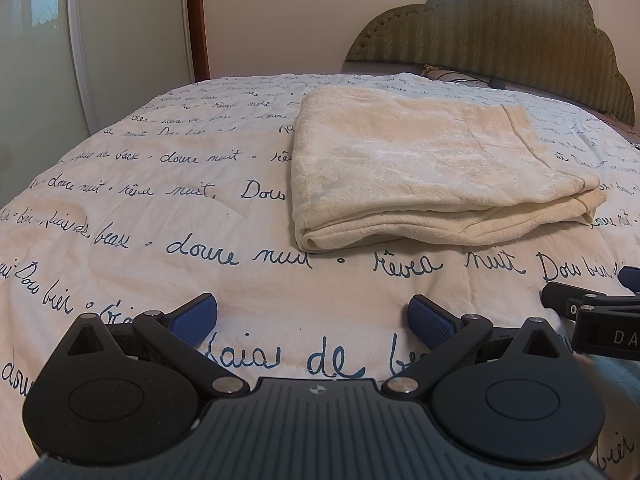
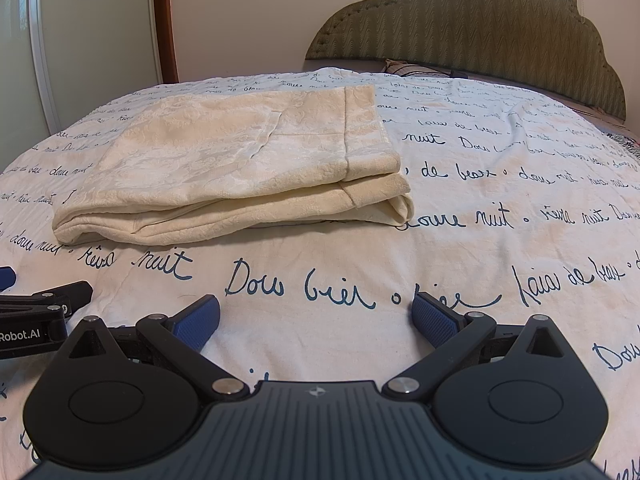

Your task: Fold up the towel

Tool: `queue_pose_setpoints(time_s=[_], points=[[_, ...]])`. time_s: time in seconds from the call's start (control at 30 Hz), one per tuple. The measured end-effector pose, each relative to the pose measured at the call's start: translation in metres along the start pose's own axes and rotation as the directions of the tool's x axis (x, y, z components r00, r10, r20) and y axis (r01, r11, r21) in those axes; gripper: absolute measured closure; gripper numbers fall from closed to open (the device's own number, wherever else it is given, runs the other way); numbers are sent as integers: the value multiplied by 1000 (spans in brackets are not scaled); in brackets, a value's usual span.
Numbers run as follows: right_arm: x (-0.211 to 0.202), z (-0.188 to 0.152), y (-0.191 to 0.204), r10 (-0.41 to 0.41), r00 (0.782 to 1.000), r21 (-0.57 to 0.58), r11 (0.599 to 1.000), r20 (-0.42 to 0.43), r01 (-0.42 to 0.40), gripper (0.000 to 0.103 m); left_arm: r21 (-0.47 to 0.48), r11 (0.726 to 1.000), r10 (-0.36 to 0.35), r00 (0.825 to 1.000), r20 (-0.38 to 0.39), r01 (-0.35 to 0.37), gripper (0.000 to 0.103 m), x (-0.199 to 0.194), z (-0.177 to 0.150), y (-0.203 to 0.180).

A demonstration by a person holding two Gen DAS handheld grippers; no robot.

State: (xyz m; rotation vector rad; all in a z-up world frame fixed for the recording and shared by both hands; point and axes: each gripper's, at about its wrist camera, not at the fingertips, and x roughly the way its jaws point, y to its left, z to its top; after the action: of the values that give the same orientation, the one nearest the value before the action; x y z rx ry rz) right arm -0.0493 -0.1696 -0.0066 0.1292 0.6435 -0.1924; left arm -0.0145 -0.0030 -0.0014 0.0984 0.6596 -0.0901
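Both pairs of blue-padded fingers are spread wide and hold nothing: the left gripper [image 1: 313,318] and the right gripper [image 2: 316,318] hover side by side over a white quilted bedspread printed with blue cursive script [image 1: 200,216]. Nothing stands between the fingertips and the cream, textured folded towel [image 1: 424,168], which lies flat well ahead of them, long axis crosswise, thick fold toward the fingers. Beyond it rises a green scalloped padded headboard [image 2: 472,28]; each neighbouring gripper is cut off at the frame edge.

folded cream towel [image 2: 240,168] flat on script-printed bedspread [image 2: 480,208]; right tool [image 2: 316,322] wide apart, empty
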Motion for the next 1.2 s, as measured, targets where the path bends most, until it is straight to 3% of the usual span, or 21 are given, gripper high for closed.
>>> queue_pose_setpoints(time_s=[1.2], points=[[0, 0, 0, 0, 1000, 1, 1000, 0, 0, 0, -8, 1000, -1, 1000, -4, 1, 0, 0, 0, -1]])
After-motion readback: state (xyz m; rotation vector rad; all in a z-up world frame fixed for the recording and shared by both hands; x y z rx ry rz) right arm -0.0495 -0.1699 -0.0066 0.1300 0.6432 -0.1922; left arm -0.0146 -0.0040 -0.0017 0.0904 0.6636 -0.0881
